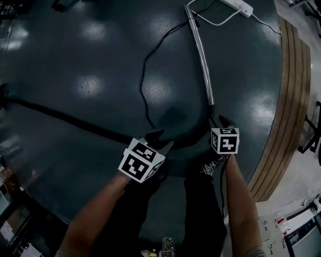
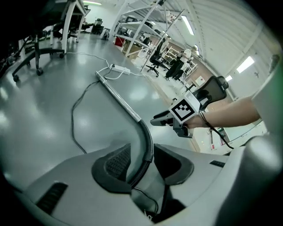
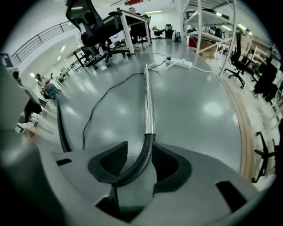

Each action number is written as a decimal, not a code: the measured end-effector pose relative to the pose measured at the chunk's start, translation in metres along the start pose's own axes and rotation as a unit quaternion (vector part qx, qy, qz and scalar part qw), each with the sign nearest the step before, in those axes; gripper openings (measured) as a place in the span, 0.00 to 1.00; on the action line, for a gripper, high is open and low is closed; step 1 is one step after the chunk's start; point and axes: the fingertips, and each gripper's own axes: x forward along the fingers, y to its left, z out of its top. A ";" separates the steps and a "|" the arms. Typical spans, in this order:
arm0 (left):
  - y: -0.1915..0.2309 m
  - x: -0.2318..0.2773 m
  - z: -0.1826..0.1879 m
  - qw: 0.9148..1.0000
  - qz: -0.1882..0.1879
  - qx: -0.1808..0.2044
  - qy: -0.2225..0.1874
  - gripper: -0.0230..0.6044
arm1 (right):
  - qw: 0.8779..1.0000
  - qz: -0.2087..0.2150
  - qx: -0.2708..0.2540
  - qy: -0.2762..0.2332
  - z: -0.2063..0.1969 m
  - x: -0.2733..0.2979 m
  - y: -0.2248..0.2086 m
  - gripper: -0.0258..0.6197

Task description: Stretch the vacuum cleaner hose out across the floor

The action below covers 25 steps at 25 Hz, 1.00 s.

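A chrome wand (image 1: 200, 55) lies on the dark floor and ends in a black bend. From the bend the black vacuum hose (image 1: 65, 116) runs away to the left. My right gripper (image 1: 219, 122) points steeply down onto that bend. In the right gripper view the curved black tube (image 3: 143, 154) crosses between the pads and touches both, so the right gripper (image 3: 139, 165) is shut on it. My left gripper (image 1: 159, 140) is a little further along the hose. In its own view the left gripper (image 2: 142, 161) is shut on the ribbed hose (image 2: 140, 170).
A thin black cord (image 1: 143, 85) loops over the floor left of the wand. A white power strip (image 1: 239, 6) lies beyond the wand's far end. A wooden strip (image 1: 291, 110) borders the floor on the right. Office chairs (image 3: 90, 22) and desks stand further off.
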 end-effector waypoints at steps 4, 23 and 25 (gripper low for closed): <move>-0.025 -0.050 0.020 0.999 0.021 0.036 -0.017 0.07 | 0.998 0.029 -0.033 -0.040 0.033 -0.081 0.028 0.31; -0.217 -0.355 0.069 0.987 -0.012 0.119 -0.111 0.05 | 0.964 0.104 -0.058 -0.236 0.133 -0.506 0.229 0.05; -0.238 -0.374 0.068 0.986 -0.008 0.117 -0.121 0.05 | 0.958 0.122 -0.069 -0.249 0.133 -0.537 0.240 0.05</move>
